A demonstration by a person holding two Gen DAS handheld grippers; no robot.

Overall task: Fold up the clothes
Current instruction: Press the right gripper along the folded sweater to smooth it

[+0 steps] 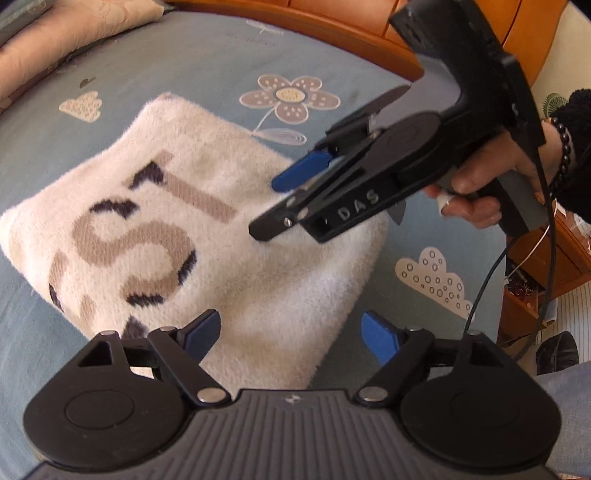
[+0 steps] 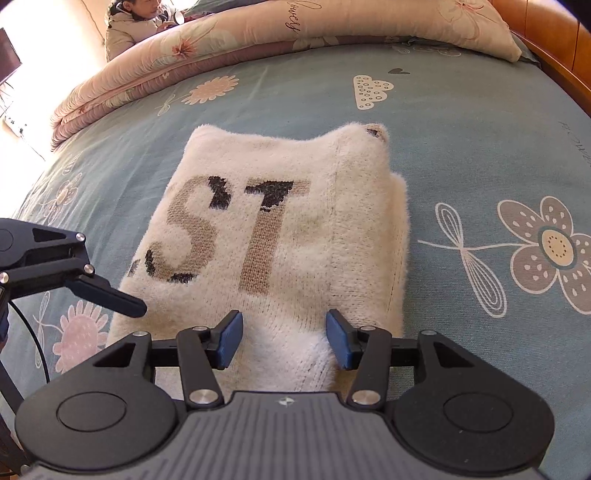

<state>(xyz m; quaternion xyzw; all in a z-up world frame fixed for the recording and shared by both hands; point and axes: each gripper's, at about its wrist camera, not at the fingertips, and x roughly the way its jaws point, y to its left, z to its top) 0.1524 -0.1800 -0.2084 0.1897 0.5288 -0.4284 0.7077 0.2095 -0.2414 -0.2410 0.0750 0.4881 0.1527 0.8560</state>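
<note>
A cream fuzzy sweater (image 1: pixel 258 295) with brown and black letters lies folded into a rectangle on the bed. In the left wrist view my left gripper (image 1: pixel 291 338) stands open over the sweater's near edge, with fabric below the blue pads and nothing pinched. My right gripper (image 1: pixel 266 208), held by a hand (image 1: pixel 476 184), comes in from the right and hovers at the sweater's right side. In the right wrist view the sweater (image 2: pixel 295 155) stretches away and my right gripper (image 2: pixel 284 341) is open, its pads either side of the near hem without pressing it. One left gripper finger (image 2: pixel 110 297) reaches the sweater's left edge.
The blue-green sheet (image 2: pixel 461 122) with flower and cloud prints covers the bed. A rolled pink quilt (image 2: pixel 258 33) lies along the far side, with a person (image 2: pixel 133 26) behind it. A wooden bed frame (image 1: pixel 332 29) and a wooden nightstand (image 1: pixel 535 280) border the bed.
</note>
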